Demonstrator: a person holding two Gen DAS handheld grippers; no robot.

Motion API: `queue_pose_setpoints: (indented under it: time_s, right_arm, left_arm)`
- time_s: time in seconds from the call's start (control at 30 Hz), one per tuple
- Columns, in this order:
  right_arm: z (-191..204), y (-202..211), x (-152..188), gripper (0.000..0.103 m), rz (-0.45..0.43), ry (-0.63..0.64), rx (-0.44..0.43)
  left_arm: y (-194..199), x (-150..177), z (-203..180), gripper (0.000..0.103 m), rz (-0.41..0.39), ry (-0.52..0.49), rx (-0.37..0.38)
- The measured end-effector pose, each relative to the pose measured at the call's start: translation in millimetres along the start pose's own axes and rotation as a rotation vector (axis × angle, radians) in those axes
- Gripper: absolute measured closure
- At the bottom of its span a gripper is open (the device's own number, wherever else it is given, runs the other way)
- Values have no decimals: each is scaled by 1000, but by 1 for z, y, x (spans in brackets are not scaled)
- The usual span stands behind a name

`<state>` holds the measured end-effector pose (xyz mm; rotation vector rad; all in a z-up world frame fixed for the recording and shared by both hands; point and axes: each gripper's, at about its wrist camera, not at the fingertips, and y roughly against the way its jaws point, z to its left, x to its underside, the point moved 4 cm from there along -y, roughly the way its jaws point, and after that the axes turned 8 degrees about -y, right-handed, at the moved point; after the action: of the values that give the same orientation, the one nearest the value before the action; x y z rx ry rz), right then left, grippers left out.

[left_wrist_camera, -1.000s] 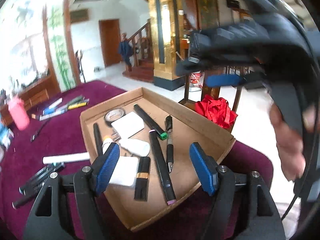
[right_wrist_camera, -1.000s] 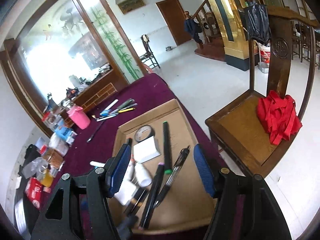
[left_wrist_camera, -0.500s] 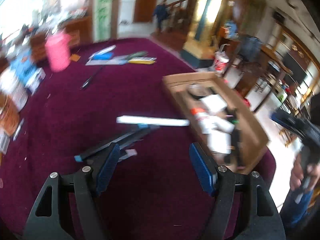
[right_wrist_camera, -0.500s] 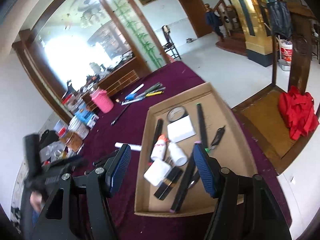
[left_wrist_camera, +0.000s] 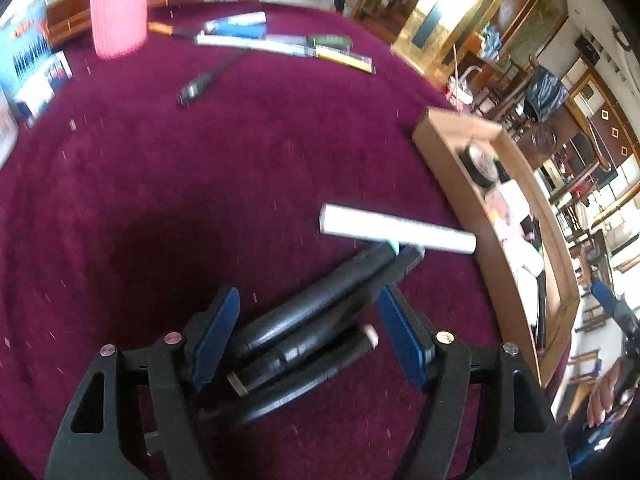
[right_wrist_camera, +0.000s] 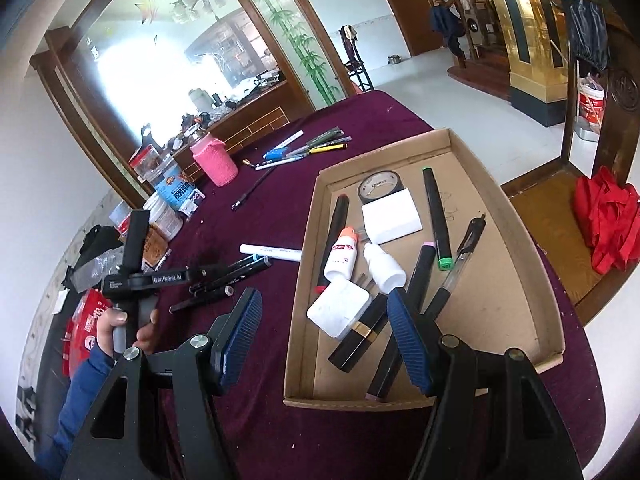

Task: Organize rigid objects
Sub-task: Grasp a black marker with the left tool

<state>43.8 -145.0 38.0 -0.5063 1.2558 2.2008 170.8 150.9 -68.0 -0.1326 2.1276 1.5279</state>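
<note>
Large ornate home hall: wooden staircase [right_wrist_camera: 466, 40], carved wooden chair [right_wrist_camera: 576, 184], bamboo-painted glass partition [right_wrist_camera: 192, 52], purple-clothed table [right_wrist_camera: 272, 208].

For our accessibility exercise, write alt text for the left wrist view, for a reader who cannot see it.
The open left gripper straddles a cluster of black markers on a maroon tablecloth. Just beyond them lies a white pen, beside a cardboard tray at right.

One cardboard tray [right_wrist_camera: 516, 216], two white bottles [right_wrist_camera: 340, 254], one pink cup [right_wrist_camera: 214, 160]
</note>
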Motion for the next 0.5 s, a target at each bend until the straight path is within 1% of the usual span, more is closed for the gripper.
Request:
queue_pose_setpoints:
  time_s: [0.1,0.2,0.3,0.33,0.37,0.4,0.5]
  right_arm:
    - [0,-4,1,43,9,-3,-3]
    - [2,-10,3,43,22,-1,-6]
    - [2,-16,4,43,33,-6,-10]
    - [3,-18,5,43,40,-8,-10]
    - [3,-20,6,43,44,-9,-10]
    - [4,-22,6,43,48,-9,-12]
    - [10,-23,9,43,55,3,-16]
  left_arm:
    - [9,14,-4,31,6,-8,-2]
    - [18,33,-13,31,36,14,73]
    - [26,59,-41,31,63,-38,135]
    - [31,66,-51,31,52,-54,136]
    - [35,68,-54,31,38,-51,121]
    - [39,68,-53,31,26,-38,102]
    - [44,60,-39,31,-1,32,119]
